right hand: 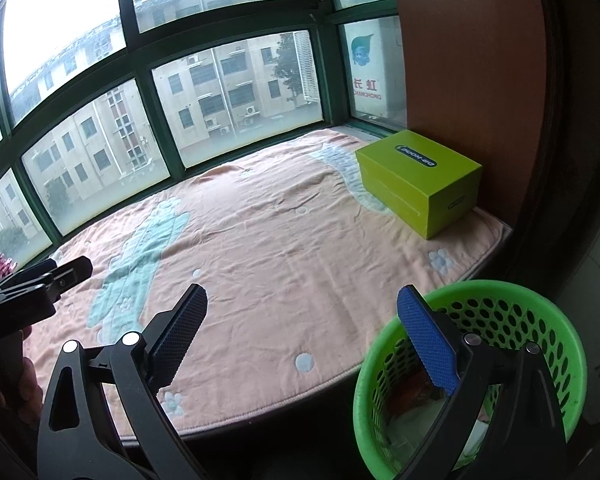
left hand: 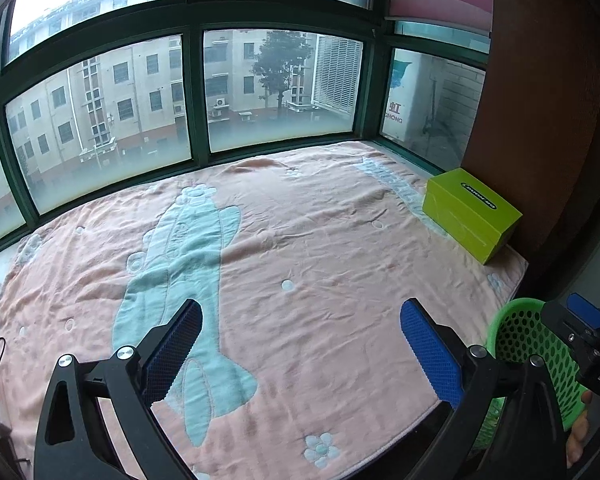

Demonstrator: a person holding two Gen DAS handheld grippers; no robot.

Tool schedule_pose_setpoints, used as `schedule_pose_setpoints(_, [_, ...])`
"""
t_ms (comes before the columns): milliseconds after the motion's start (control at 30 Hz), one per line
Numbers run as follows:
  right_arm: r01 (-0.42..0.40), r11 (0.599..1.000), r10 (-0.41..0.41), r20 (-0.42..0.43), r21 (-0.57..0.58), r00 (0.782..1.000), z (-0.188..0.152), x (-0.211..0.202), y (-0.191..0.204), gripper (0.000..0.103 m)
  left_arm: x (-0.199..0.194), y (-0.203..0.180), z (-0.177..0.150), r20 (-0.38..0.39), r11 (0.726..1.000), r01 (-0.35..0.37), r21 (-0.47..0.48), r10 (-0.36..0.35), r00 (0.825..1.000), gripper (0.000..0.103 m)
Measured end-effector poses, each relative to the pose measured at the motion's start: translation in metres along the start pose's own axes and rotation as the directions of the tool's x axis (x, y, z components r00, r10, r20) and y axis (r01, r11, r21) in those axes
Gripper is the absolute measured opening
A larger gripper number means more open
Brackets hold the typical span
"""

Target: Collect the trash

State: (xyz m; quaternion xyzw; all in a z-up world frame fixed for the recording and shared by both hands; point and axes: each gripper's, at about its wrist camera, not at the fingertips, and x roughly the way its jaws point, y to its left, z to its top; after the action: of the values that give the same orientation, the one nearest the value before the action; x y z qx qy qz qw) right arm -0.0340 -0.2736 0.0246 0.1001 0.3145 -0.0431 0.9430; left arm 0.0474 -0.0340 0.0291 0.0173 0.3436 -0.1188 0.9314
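A drop into the green basket, set just off the blanket's front right corner, is judged finished; wrappers are seen inside. Next, more trash must be found. Both the right claw and left claw are spread wide, nothing held.

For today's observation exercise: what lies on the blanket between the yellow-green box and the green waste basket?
Nothing: in the right wrist view the blanket is bare between the box and the basket, apart from a printed flower.
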Motion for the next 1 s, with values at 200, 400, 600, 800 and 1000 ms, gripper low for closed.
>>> schedule_pose_setpoints(200, [-0.014, 1.0, 0.014, 0.003, -0.005, 1.0, 0.001, 0.003, 0.005, 0.097, -0.004, 0.006, -0.005, 0.001, 1.0, -0.004, -0.002, 0.004, 1.0, 0.096])
schedule_pose_setpoints(400, [-0.027, 1.0, 0.027, 0.006, -0.01, 1.0, 0.002, 0.004, 0.009, 0.097, -0.007, 0.006, -0.006, 0.005, 1.0, -0.014, 0.001, 0.014, 1.0, 0.096])
schedule_pose_setpoints(600, [-0.03, 1.0, 0.03, 0.003, -0.008, 1.0, 0.001, 0.005, 0.01, 0.097, -0.007, 0.008, -0.007, 0.006, 1.0, -0.021, -0.003, 0.021, 1.0, 0.096])
schedule_pose_setpoints(800, [-0.034, 0.999, 0.034, 0.007, -0.007, 0.999, 0.001, 0.005, 0.011, 0.097, -0.008, 0.01, -0.009, 0.016, 0.999, -0.034, -0.019, 0.034, 0.999, 0.096])
schedule_pose_setpoints(1000, [-0.029, 0.999, 0.029, 0.015, -0.014, 0.999, 0.0, 0.003, 0.013, 0.097, -0.009, 0.012, -0.011, 0.018, 0.998, -0.049, -0.024, 0.05, 0.999, 0.096])
